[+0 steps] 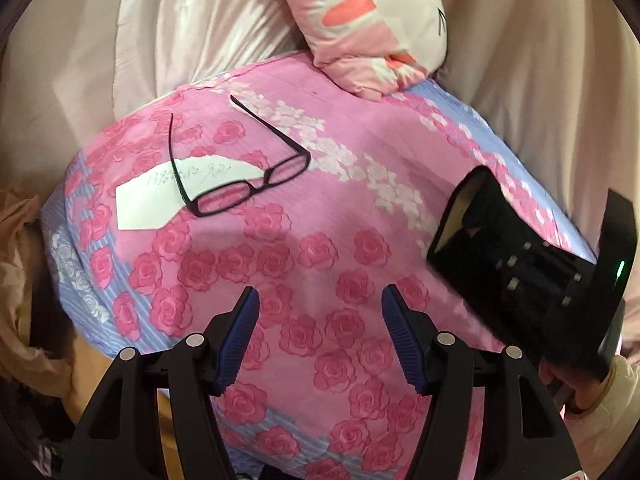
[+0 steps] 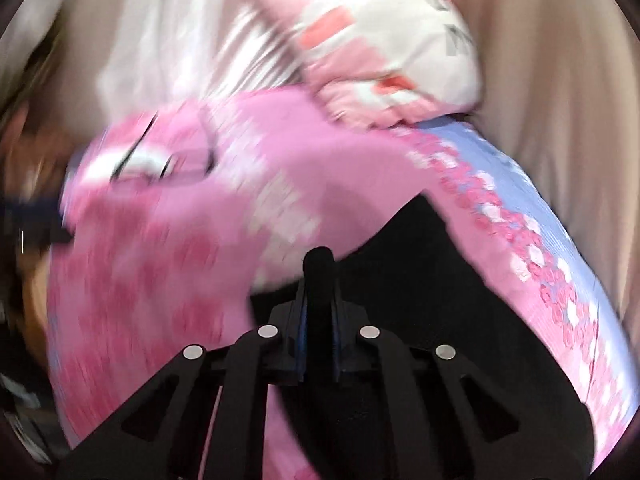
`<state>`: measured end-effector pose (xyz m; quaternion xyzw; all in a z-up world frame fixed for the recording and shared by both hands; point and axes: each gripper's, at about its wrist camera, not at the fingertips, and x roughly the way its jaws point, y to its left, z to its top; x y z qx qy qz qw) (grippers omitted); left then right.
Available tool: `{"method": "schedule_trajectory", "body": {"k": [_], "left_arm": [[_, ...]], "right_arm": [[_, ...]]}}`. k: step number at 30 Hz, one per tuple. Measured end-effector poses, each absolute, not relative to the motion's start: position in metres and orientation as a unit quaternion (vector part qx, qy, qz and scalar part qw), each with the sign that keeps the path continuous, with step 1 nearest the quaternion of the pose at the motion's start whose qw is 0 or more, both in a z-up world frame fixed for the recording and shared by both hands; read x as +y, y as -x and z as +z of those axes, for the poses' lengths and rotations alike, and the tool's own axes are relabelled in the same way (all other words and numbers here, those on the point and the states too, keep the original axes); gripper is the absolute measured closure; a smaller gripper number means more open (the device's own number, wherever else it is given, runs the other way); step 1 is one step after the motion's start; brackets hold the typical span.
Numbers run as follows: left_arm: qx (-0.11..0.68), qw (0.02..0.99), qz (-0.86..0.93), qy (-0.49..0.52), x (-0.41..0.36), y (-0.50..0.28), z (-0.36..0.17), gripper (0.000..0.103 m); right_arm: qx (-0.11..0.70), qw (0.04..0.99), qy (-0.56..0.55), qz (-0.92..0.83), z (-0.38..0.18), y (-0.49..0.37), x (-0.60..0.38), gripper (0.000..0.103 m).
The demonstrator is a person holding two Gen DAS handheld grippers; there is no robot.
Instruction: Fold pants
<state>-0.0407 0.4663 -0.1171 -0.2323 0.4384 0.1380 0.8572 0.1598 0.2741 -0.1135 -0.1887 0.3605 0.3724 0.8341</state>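
Observation:
Black pants lie on the pink rose-print bedspread below my right gripper, which is shut on a fold of the black cloth sticking up between its fingers. The right wrist view is blurred by motion. My left gripper is open and empty above the bedspread. In the left wrist view the pants do not show; the right gripper's black body is at the right edge.
Black-framed glasses lie on a white paper slip on the bedspread's left. A pink and white pillow sits at the far end. Cream sheets surround the bedspread. A beige cloth lies at the left.

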Motion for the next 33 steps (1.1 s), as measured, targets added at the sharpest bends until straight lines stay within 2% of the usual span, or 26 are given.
{"method": "schedule_trajectory", "body": {"k": [3, 4, 5, 6, 7, 9, 12, 15, 17, 19, 22, 23, 25, 27, 30, 32, 33], "left_arm": [[0.430, 0.863, 0.139, 0.227, 0.469, 0.036, -0.111, 0.042], [0.428, 0.864, 0.138, 0.225, 0.470, 0.034, -0.109, 0.042], [0.426, 0.866, 0.137, 0.221, 0.470, 0.030, -0.106, 0.042], [0.425, 0.867, 0.137, 0.220, 0.470, 0.027, -0.105, 0.042], [0.425, 0.868, 0.136, 0.217, 0.471, 0.023, -0.103, 0.042], [0.423, 0.872, 0.130, 0.208, 0.471, 0.013, -0.094, 0.042], [0.412, 0.885, 0.113, 0.187, 0.464, -0.006, -0.080, 0.042], [0.393, 0.901, 0.075, 0.166, 0.441, -0.043, -0.062, 0.041], [0.380, 0.910, 0.042, 0.161, 0.417, -0.070, -0.054, 0.039], [0.371, 0.918, 0.016, 0.141, 0.379, -0.103, -0.054, 0.032], [0.402, 0.909, -0.009, 0.106, 0.315, -0.152, -0.081, 0.031], [0.412, 0.906, -0.012, 0.099, 0.303, -0.160, -0.092, 0.031], [0.459, 0.886, 0.004, 0.064, 0.274, -0.181, -0.128, 0.032], [0.482, 0.875, 0.039, 0.017, 0.261, -0.188, -0.157, 0.031], [0.453, 0.889, 0.059, -0.043, 0.248, -0.178, -0.167, 0.029], [0.448, 0.890, 0.068, -0.049, 0.246, -0.177, -0.169, 0.025], [0.449, 0.889, 0.076, -0.046, 0.248, -0.178, -0.170, 0.020]], "right_arm": [[0.380, 0.832, 0.163, 0.369, -0.114, -0.176, 0.291, 0.094], [0.394, 0.823, 0.176, 0.369, -0.125, -0.177, 0.299, 0.088], [0.423, 0.806, 0.195, 0.367, -0.149, -0.180, 0.310, 0.079], [0.403, 0.813, 0.190, 0.374, -0.151, -0.174, 0.309, 0.067], [0.382, 0.818, 0.182, 0.388, -0.147, -0.168, 0.306, 0.061], [0.397, 0.812, 0.132, 0.406, -0.126, -0.163, 0.287, 0.062], [0.376, 0.831, 0.024, 0.410, -0.088, -0.153, 0.216, 0.062], [0.398, 0.855, -0.003, 0.333, -0.077, -0.157, 0.125, 0.062], [0.431, 0.861, -0.023, 0.271, -0.079, -0.174, 0.066, 0.062], [0.456, 0.857, -0.054, 0.234, -0.089, -0.195, 0.027, 0.062], [0.485, 0.841, -0.092, 0.223, -0.113, -0.230, -0.001, 0.062], [0.500, 0.820, -0.100, 0.261, -0.137, -0.248, 0.001, 0.062], [0.505, 0.822, -0.085, 0.251, -0.157, -0.262, -0.007, 0.069], [0.500, 0.829, -0.157, 0.196, -0.170, -0.279, -0.049, 0.098], [0.458, 0.846, -0.229, 0.148, -0.151, -0.271, -0.084, 0.090], [0.469, 0.833, -0.200, 0.216, -0.144, -0.261, -0.059, 0.091], [0.477, 0.830, -0.165, 0.236, -0.146, -0.256, -0.045, 0.091]]}}
